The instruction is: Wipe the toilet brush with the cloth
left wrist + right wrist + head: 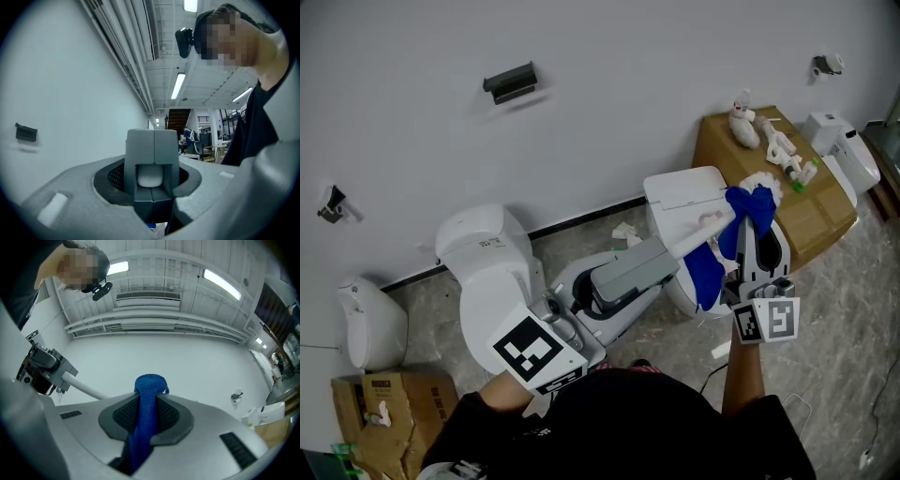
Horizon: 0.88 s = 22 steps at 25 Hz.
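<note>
Head view first: where's the brush [694, 236]?
— Over the toilet [680, 192], lying nearly level. Its white handle crosses the toilet's flat white top, and white bristles show just beyond the cloth [705, 267], toward the toilet's right side.
— What holds it?
— The left gripper [661, 255]. In the left gripper view its grey jaws are clamped round the white handle, which fills the slot between them.
— And the cloth?
— Blue, draped over the brush near the bristle end. A long fold hangs down in front of the toilet bowl.
— Is the right gripper [757, 234] on it?
— Yes. The right gripper view shows a bunched strip of blue pinched between its jaws and sticking out past the tips. That gripper points in from the near side of the toilet, tilted a little upward, with its tips at the brush.
— Do the two grippers touch?
— No, they're apart, with a stretch of bare handle between them above the toilet. The right gripper view shows that stretch running off to the left gripper's grey jaws.
</note>
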### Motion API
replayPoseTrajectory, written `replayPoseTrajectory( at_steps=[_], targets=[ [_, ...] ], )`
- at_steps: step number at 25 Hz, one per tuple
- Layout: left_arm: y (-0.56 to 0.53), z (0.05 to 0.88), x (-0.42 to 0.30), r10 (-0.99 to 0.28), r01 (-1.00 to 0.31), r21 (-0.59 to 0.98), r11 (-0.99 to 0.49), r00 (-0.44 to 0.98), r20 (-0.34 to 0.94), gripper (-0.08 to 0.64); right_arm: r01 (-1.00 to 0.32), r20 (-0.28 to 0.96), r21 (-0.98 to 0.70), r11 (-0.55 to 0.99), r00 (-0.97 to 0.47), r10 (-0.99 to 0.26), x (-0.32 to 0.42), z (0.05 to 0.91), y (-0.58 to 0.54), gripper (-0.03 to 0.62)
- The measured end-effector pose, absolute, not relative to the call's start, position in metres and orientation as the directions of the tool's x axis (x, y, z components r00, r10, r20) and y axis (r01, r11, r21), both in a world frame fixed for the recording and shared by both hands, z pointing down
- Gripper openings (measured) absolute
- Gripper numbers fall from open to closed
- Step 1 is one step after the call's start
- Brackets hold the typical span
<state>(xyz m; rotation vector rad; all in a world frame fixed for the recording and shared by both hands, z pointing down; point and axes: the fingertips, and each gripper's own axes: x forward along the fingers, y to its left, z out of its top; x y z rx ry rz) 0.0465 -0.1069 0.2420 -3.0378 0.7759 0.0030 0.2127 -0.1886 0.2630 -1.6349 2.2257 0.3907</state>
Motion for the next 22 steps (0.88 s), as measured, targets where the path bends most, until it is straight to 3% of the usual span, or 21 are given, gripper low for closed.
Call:
replayPoseTrajectory(
  at_steps=[22],
  targets=[
    [-0.115,0.242,0.027,-0.496,-0.494,0.047,-0.868,0.868,-0.028,0.167,-0.957,-0.421,-0.019,0.288,-0.254,-0.871,0.213,0.262,-0.177,0.064]
  ],
)
